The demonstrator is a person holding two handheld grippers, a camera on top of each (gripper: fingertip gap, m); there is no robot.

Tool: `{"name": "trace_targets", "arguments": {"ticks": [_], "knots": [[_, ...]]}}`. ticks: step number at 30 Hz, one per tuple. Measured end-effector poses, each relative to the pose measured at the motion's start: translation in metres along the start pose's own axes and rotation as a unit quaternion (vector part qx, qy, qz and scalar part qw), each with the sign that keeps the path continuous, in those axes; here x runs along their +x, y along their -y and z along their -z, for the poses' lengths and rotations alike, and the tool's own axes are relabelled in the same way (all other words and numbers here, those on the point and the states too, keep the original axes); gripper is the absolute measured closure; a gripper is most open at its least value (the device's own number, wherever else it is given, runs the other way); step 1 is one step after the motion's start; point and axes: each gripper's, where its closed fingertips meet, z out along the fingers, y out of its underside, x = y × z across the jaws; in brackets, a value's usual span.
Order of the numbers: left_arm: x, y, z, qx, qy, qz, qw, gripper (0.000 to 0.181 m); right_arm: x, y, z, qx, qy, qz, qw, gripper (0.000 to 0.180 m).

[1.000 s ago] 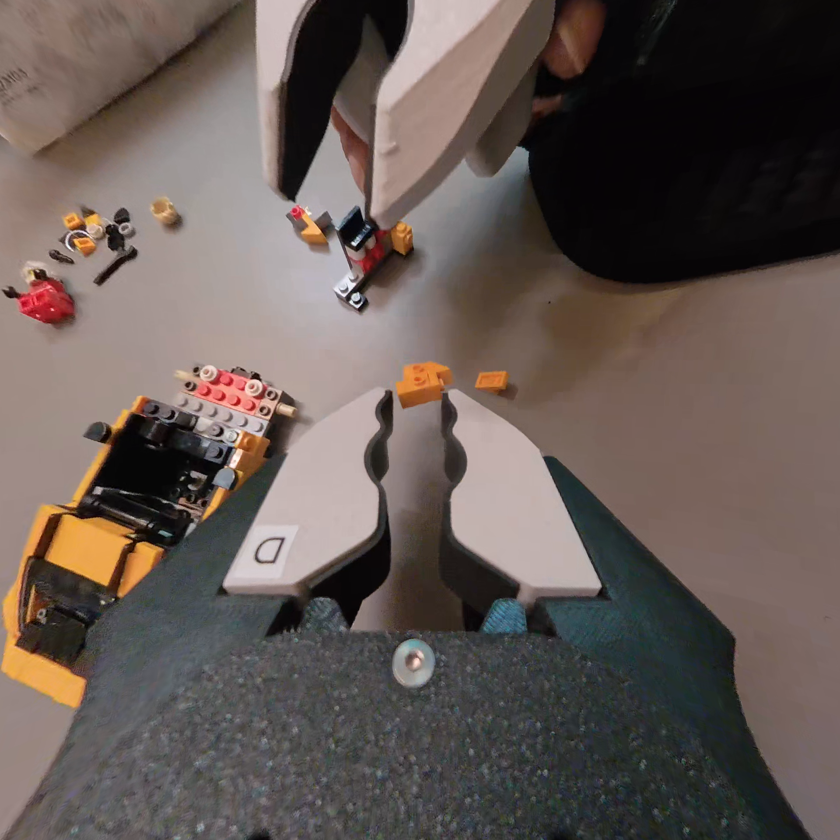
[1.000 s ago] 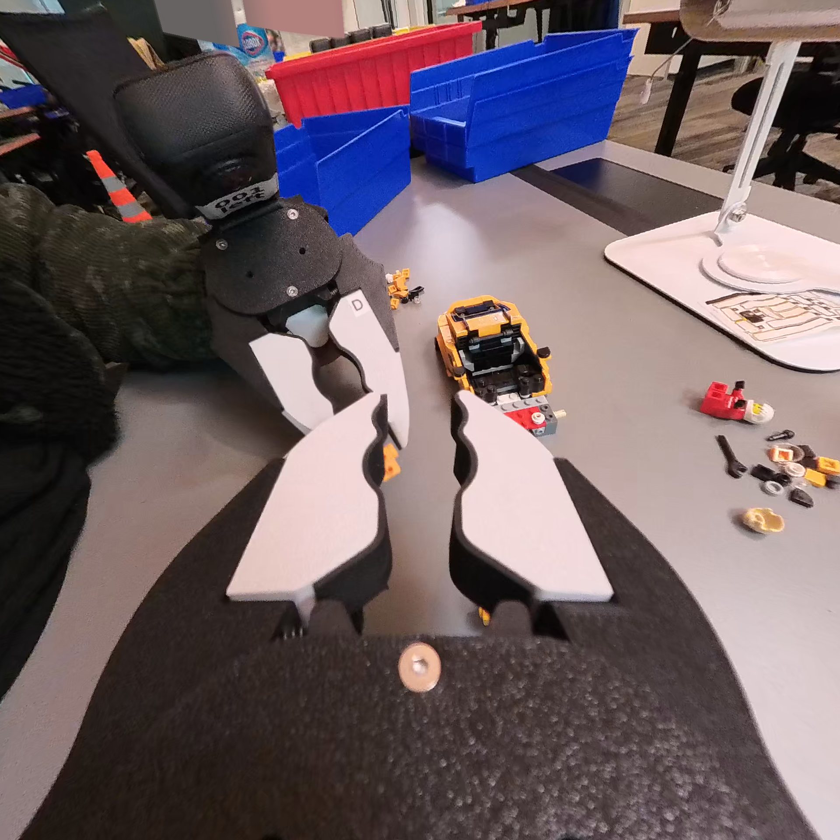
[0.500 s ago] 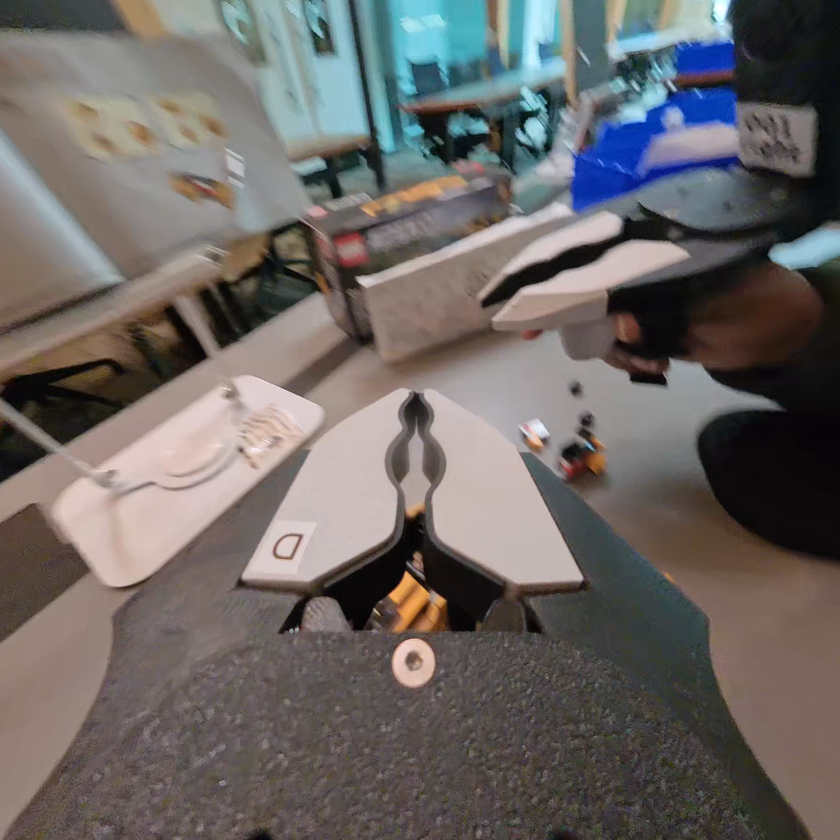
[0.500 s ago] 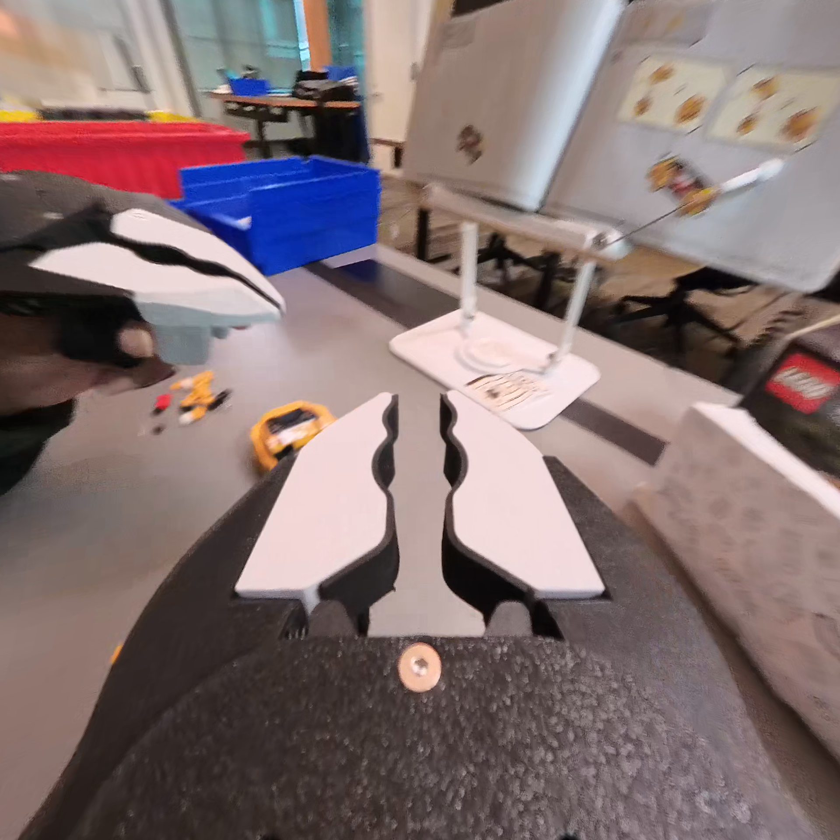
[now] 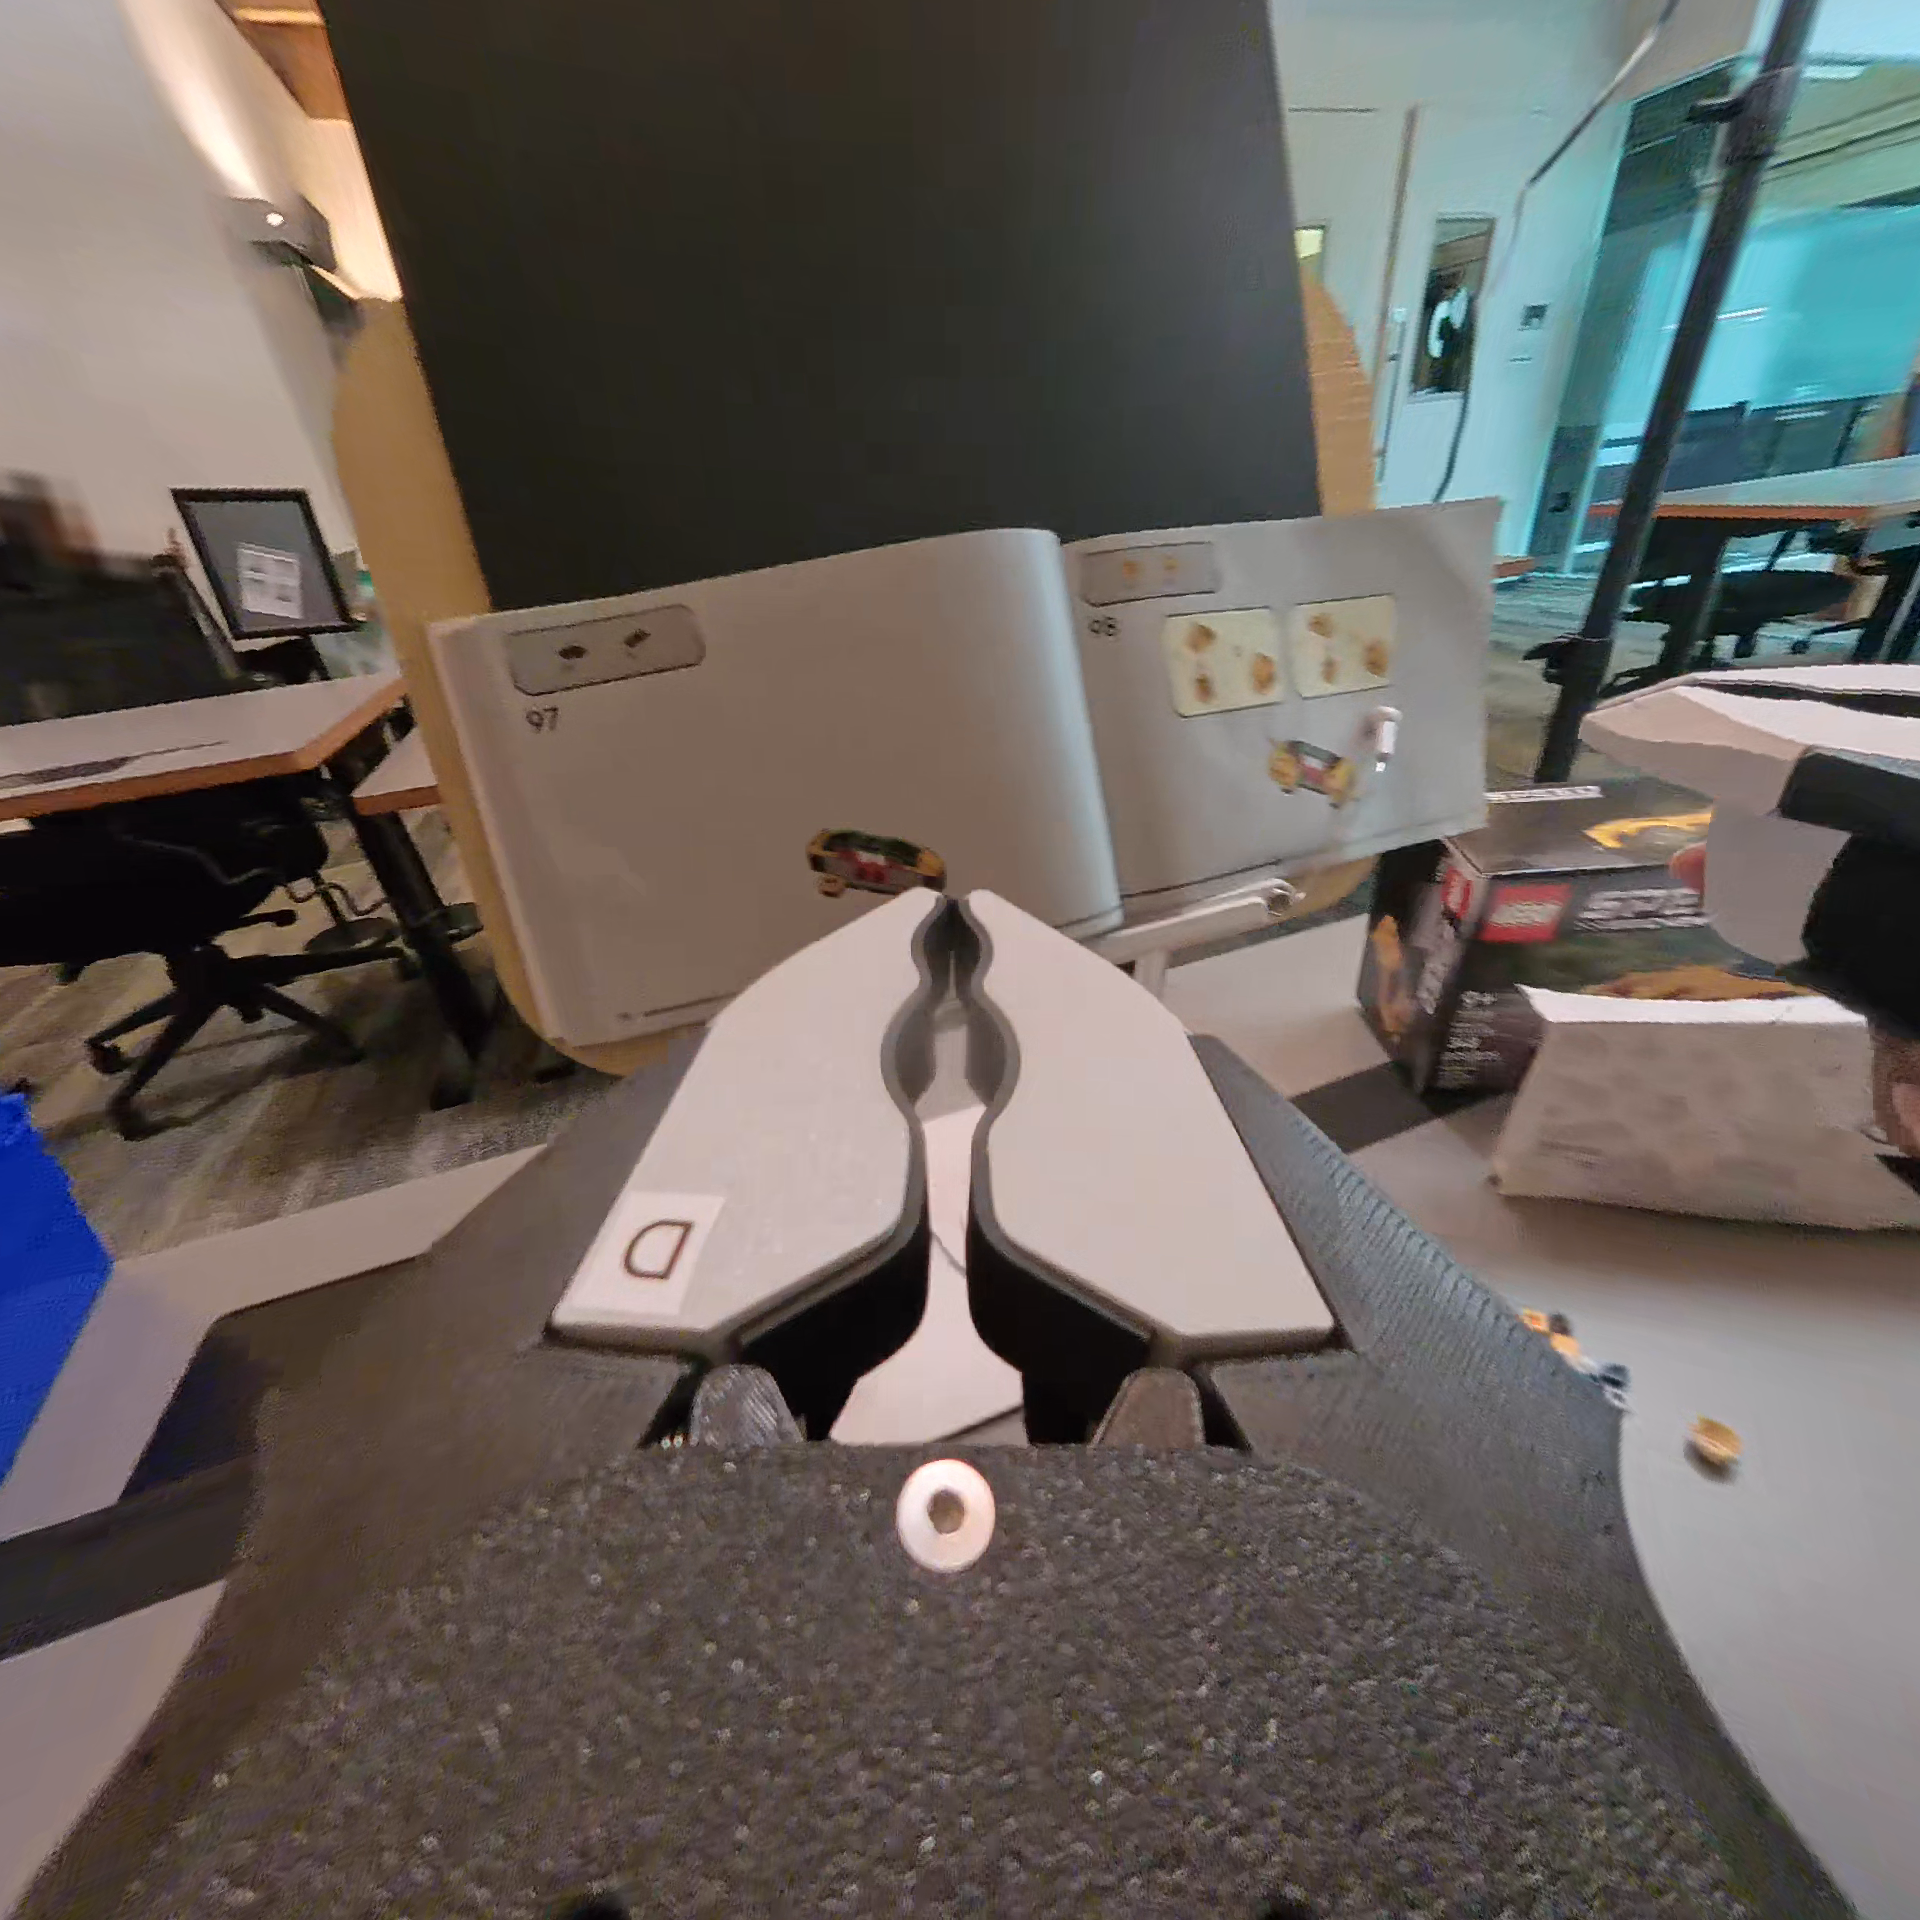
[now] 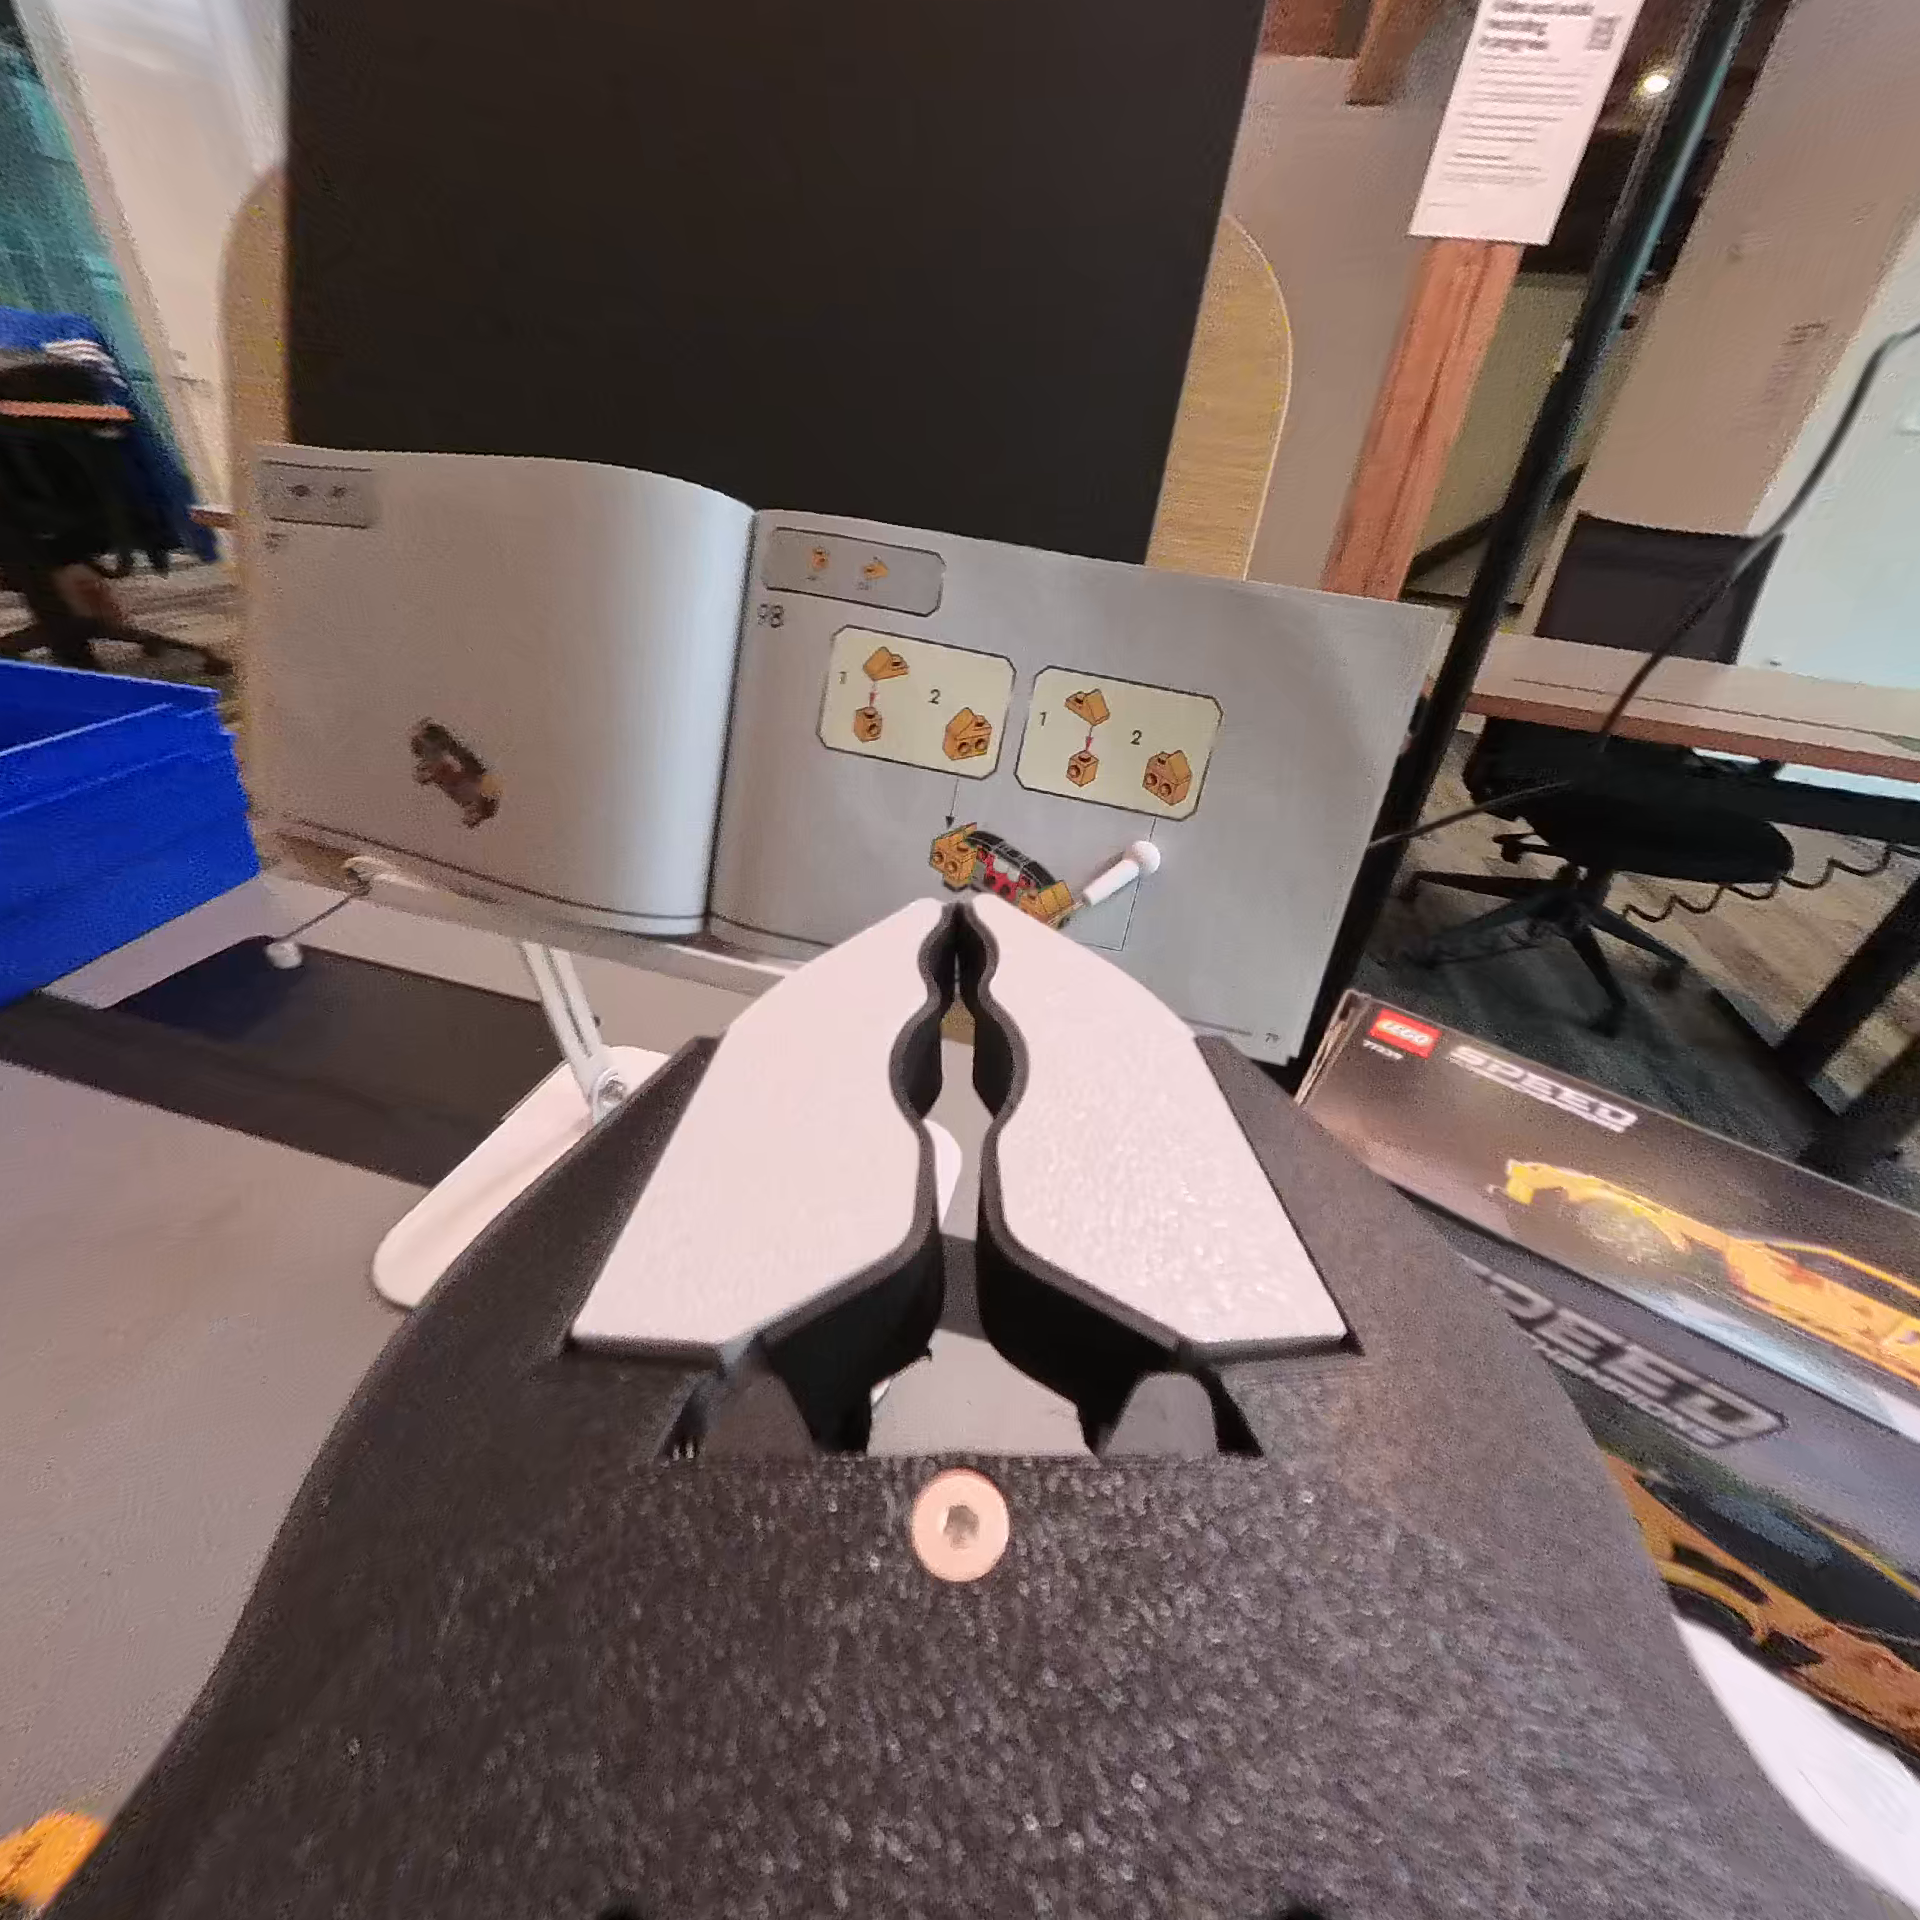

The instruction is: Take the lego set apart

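Observation:
Both views face away from the tabletop, and the yellow lego car is out of view. My left gripper [image 5: 951, 916] is shut with nothing between its fingertips, raised and facing the open instruction booklet [image 5: 790, 769]. A few small loose lego pieces [image 5: 1558, 1340] and a tan piece [image 5: 1712, 1442] lie on the table to its right. My right gripper [image 6: 958, 914] is also shut and empty, facing the same booklet [image 6: 1039, 727]. It shows at the right edge of the left wrist view [image 5: 1756, 743]. A blurred orange lego bit [image 6: 42, 1860] sits at the right wrist view's bottom left corner.
The booklet rests on a white stand [image 6: 457, 1205]. The black lego box [image 6: 1558, 1174] lies to the right, also in the left wrist view [image 5: 1507, 935], with a white bag [image 5: 1662, 1122] in front of it. Blue bins [image 6: 104, 800] stand at the left. Office chairs and desks are beyond the table. One gripper's finger ends stand about 20 cm off the other's. Between my left fingertips and the blurred orange lego bit [image 6: 42, 1860] there is roughly 25 cm. To the tan piece [image 5: 1712, 1442]: right tips about 25 cm, left tips about 35 cm.
Both grippers have lifted away from the lego pieces on the table and swung up to face the booklet. Both have closed from slightly open to shut.

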Motion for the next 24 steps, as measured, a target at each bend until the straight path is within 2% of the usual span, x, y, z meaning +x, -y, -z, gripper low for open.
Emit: {"name": "trace_targets", "arguments": {"ticks": [9, 24], "knots": [[-0.022, -0.032, -0.011, -0.024, 0.018, 0.000, 1.000, 0.181, 0.005, -0.021, -0.040, -0.019, -0.026, -0.022, 0.999, 0.180], [-0.037, -0.035, -0.010, -0.031, 0.033, -0.002, 0.999, 0.181, -0.006, -0.025, -0.036, -0.016, -0.031, 0.014, 0.999, 0.180]]}}
